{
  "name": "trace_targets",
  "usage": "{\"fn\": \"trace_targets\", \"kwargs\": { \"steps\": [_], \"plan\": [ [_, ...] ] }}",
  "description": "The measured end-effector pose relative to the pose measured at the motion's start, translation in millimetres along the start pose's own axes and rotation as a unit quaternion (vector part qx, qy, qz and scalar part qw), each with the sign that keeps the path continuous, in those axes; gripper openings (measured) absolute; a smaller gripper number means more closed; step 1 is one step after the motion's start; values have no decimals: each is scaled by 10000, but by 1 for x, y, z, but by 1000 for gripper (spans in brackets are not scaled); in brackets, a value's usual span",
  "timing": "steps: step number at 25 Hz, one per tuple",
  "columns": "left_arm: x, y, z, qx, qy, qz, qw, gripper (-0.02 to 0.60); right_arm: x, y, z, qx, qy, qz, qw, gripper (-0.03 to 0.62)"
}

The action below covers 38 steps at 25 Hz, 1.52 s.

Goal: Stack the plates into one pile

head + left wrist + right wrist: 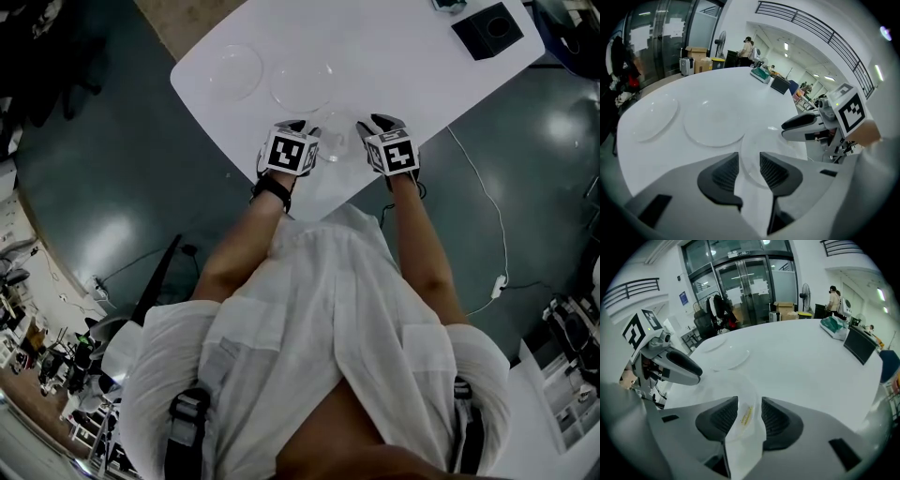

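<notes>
Three clear plates lie on the white table [403,66]. The nearest plate [336,139] sits by the table's near edge between both grippers. My left gripper [300,128] stands at its left rim, and that rim [754,154] runs through the gap between the open jaws without the pads pressing it. At the right rim is my right gripper [378,124], also open, with the plate's edge and a yellow label [745,416] between its jaws. The two other plates [302,84] [232,70] lie apart, farther back and to the left.
A black box [487,30] stands at the table's far right corner, with a green object [448,5] beside it. The table's near edge runs just under the grippers. A white cable [487,216] trails over the dark floor to the right.
</notes>
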State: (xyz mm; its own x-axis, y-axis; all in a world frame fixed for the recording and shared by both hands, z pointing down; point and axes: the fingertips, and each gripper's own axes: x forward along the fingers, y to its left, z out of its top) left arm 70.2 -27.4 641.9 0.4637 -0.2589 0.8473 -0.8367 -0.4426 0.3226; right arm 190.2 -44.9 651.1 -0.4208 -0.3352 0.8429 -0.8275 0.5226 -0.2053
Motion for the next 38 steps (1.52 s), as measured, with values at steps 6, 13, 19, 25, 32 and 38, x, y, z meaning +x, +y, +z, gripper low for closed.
{"fn": "trace_targets", "kwargs": {
  "steps": [6,13,19,25,32,38],
  "plan": [
    [5,-8,-15,-187,192,47,9996,153,1,6,-29,363,301,157,9988,184],
    [17,-13,-24,-388,297,132,9987,148,-1,7,-26,366,383,57,9986,170],
    [20,-12,-27,-324,346,360,9982,132,-2,5,-28,490,292,-76,9983,146],
    [11,-10,-8,-275,64,502,9983,104,-8,1,-23,797,92,-263,9964,129],
    [-4,2,14,-401,-300,569,9971,106,-10,1,8,879,-265,-321,9953,130],
    [-14,35,35,-595,-508,684,9946,106,8,9,43,848,-361,-230,9955,129]
  ]
}}
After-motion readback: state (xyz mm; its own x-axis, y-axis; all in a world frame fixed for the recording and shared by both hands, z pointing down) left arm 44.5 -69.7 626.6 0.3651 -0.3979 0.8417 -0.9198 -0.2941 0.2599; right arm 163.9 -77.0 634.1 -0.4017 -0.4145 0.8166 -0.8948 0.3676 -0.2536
